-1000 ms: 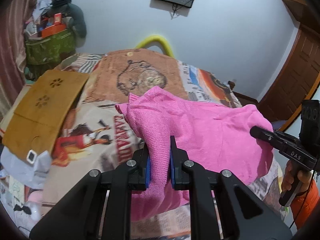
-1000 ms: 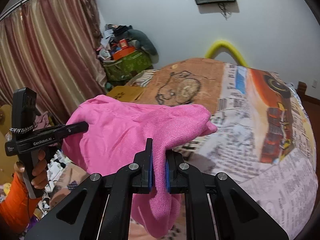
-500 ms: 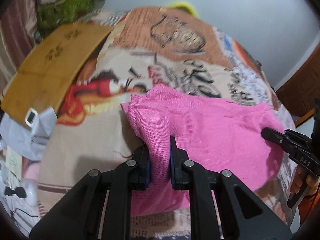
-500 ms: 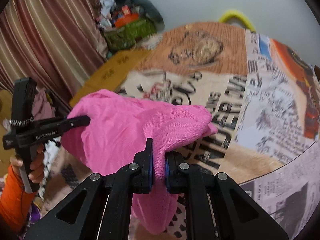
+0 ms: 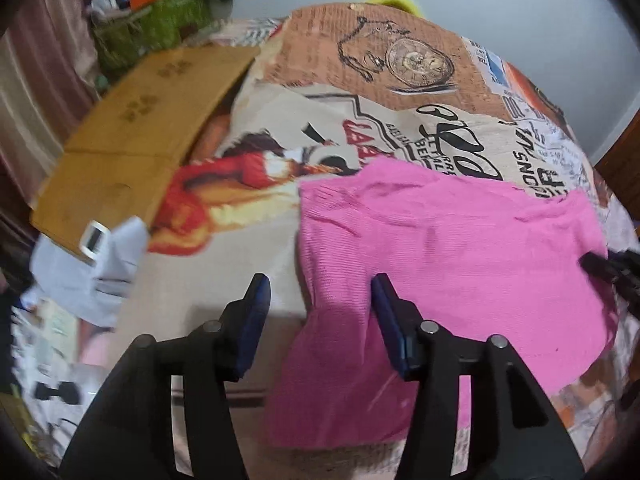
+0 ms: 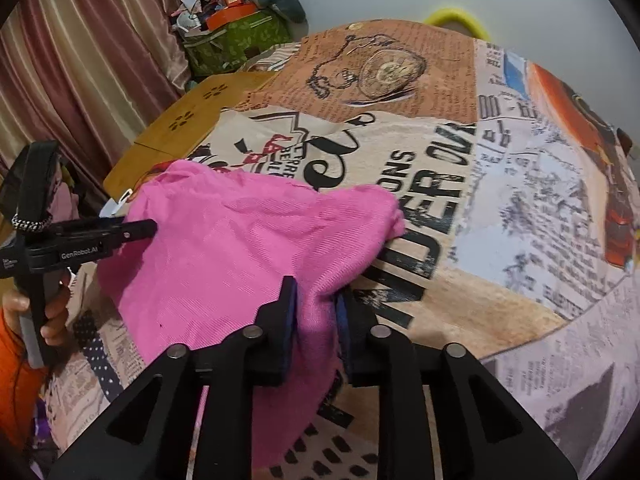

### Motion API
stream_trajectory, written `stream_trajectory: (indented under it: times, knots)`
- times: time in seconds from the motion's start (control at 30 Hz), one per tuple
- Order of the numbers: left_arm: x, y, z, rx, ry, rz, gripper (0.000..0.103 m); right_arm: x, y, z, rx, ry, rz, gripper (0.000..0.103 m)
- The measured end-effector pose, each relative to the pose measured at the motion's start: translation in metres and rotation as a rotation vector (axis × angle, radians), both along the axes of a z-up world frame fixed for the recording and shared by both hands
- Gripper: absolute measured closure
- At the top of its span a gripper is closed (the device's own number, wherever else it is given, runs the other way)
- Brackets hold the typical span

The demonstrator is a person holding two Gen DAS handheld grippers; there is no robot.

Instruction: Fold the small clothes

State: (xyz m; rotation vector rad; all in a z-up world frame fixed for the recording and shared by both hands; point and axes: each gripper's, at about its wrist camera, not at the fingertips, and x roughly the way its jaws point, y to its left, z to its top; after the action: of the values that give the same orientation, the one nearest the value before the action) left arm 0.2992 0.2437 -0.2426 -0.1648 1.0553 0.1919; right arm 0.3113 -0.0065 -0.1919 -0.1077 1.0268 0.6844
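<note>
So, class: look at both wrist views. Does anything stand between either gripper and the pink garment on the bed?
Nothing visible does. The pink garment lies on the printed bedspread, with a fold between the opening jaws of the left gripper and another between those of the right gripper.

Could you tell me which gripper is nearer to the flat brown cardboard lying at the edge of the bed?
Left. The left gripper sits at the pink garment's end facing the cardboard; the right gripper sits at the garment's opposite end, farther off.
</note>
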Motion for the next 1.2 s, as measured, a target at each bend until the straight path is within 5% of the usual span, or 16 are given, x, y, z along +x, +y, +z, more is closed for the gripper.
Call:
stream_trajectory:
  times: [0.27, 0.73, 1.1, 1.2]
  knots:
    - [-0.036, -0.016, 0.072, 0.052, -0.137, -0.028, 0.051, -0.027, -0.027, 0.057, 0.047, -0.129, -0.027, 0.083]
    - [-0.171, -0.108, 0.242, 0.097, -0.606, -0.138, 0.051, -0.139, -0.054, 0.2, 0.333, -0.49, 0.016, 0.083]
    - [-0.269, -0.151, 0.272, 0.157, -0.803, -0.103, 0.049, -0.228, -0.068, 0.229, 0.408, -0.65, 0.032, 0.083]
    - [-0.278, -0.153, 0.268, 0.167, -0.808, -0.087, 0.033, -0.236, -0.07, 0.225, 0.397, -0.666, 0.012, 0.078]
